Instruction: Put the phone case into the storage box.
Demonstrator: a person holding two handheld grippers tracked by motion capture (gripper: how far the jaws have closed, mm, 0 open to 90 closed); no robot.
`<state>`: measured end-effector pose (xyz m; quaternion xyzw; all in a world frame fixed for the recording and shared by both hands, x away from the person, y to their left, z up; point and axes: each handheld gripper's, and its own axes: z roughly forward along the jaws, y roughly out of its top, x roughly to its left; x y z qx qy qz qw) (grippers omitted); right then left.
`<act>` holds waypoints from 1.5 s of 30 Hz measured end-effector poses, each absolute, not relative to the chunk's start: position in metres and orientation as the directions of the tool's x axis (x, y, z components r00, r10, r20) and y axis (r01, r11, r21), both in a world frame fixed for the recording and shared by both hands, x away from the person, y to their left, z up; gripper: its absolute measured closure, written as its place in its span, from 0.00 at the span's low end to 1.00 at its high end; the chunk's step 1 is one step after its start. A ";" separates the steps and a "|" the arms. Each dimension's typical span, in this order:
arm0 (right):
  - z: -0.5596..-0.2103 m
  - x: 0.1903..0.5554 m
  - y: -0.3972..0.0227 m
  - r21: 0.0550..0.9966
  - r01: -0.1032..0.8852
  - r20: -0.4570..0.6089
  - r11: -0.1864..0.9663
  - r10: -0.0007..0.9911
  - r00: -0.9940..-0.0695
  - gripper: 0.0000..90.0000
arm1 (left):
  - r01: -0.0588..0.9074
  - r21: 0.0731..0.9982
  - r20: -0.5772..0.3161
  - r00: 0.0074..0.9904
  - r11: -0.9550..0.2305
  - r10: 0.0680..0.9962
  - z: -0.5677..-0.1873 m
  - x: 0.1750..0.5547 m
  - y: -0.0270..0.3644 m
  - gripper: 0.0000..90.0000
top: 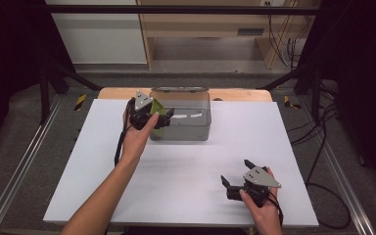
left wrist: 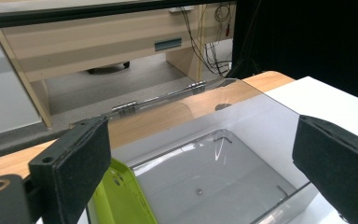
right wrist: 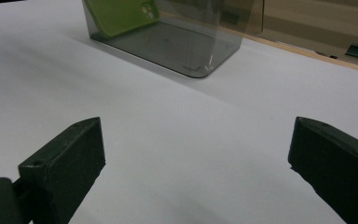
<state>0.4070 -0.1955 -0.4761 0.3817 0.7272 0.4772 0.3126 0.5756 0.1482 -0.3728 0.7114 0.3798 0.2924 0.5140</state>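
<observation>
Two grippers gaped empty: the left gripper (top: 157, 117) above the clear box (top: 196, 128) near the worktop's far edge, the right gripper (top: 235, 175) near its near-right corner; a green phone case (left wrist: 121, 198) leaned inside the box, probably light, flexible, best pinched by its rim

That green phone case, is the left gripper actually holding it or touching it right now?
Apart. In the left gripper view, the left gripper has its jaws spread wide, and the green phone case leans inside the clear box beyond them, touching neither.

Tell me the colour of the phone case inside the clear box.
Lime green phone case; shows best in the left gripper view.
</observation>
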 end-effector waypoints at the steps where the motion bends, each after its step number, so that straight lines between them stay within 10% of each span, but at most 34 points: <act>1: -0.476 0.407 -0.196 0.933 0.254 -0.095 0.256 0.853 -0.513 0.04 | 0.240 0.954 0.022 0.542 -0.180 0.840 -0.373 0.575 0.148 0.04; 45: -0.474 0.407 -0.205 0.939 0.244 -0.093 0.242 0.863 -0.497 0.04 | 0.176 0.983 -0.059 0.588 -0.056 0.807 -0.377 0.522 0.181 0.03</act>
